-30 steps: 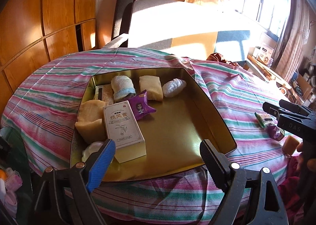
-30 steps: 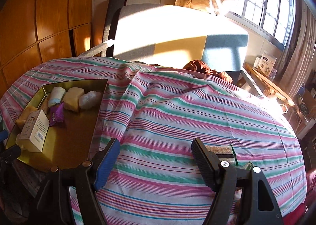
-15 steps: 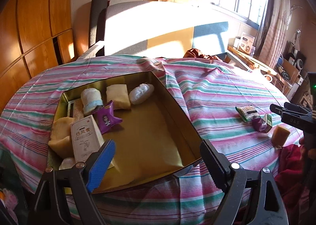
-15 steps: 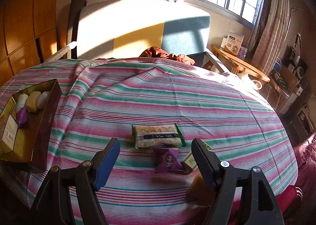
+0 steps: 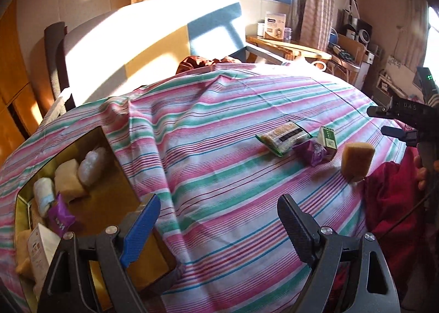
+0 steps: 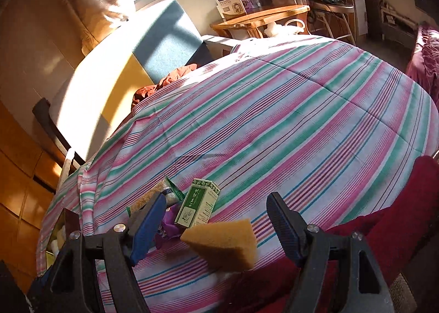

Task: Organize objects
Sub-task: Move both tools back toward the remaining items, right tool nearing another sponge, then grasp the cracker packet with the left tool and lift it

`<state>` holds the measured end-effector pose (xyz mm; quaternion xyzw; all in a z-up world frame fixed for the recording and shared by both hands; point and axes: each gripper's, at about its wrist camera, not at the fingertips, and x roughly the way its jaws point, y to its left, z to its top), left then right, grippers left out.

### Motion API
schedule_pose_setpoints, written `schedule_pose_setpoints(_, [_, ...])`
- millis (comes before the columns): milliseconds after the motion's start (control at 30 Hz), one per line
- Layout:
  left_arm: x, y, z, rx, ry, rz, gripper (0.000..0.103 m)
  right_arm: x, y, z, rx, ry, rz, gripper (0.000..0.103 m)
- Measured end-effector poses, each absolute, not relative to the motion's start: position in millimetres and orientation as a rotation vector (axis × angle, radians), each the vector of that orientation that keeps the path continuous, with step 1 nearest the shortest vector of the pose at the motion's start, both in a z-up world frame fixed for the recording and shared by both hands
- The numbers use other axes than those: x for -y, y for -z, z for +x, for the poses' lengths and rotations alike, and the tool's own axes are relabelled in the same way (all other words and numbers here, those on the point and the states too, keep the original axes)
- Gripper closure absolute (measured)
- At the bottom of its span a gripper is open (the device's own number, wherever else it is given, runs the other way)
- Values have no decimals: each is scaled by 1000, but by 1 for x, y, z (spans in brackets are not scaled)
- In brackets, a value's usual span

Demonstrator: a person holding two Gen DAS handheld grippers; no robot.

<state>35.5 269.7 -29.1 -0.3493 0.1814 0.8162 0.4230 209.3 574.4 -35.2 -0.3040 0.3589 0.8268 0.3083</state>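
right wrist view: wide-open empty right tongs [image 6: 216, 219] over sponge [image 6: 223, 241], green box [image 6: 198, 202] just beyond

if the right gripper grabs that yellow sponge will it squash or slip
The sponge looks porous and foam-like, so it will probably compress between the right gripper fingers rather than slip. It seems light for its bulk. It sits at the striped cloth's edge, so a push might tip it off.
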Motion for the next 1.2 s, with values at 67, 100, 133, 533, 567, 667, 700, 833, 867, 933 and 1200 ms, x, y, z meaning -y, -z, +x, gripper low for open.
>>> schedule_pose_setpoints(67, [-289, 35, 35, -504, -2006, -865, 15, -574, 36, 208, -952, -2185, -809, 26])
schedule_pose_setpoints(100, [-298, 38, 33, -528, -1988, -866, 15, -572, 35, 207, -943, -2190, -815, 26])
schedule_pose_setpoints(133, [-308, 41, 30, -551, -1979, -869, 15, -572, 35, 205, -941, -2197, -824, 26])
schedule_pose_setpoints(533, [-391, 57, 9, -686, -1858, -805, 15, -577, 41, 202, -1006, -2199, -835, 26])
schedule_pose_setpoints(567, [-396, 58, 8, -691, -1849, -801, 15, -577, 41, 201, -1007, -2202, -838, 26])
schedule_pose_setpoints(667, [-414, 61, 5, -709, -1810, -784, 15, -577, 42, 201, -1009, -2199, -842, 26])
schedule_pose_setpoints(700, [-421, 62, 4, -725, -1795, -775, 15, -577, 42, 201, -1012, -2202, -843, 26])
schedule_pose_setpoints(833, [-449, 70, 3, -780, -1733, -748, 16, -578, 42, 202, -1021, -2208, -839, 26])
schedule_pose_setpoints(867, [-455, 71, 2, -779, -1711, -752, 16, -578, 42, 202, -1024, -2212, -838, 26])
schedule_pose_setpoints(933, [-469, 74, 3, -796, -1678, -751, 16, -578, 42, 202, -1026, -2212, -837, 26])
schedule_pose_setpoints(1200, [-510, 105, 7, -924, -1567, -796, 28, -578, 43, 202, -1042, -2221, -832, 26])
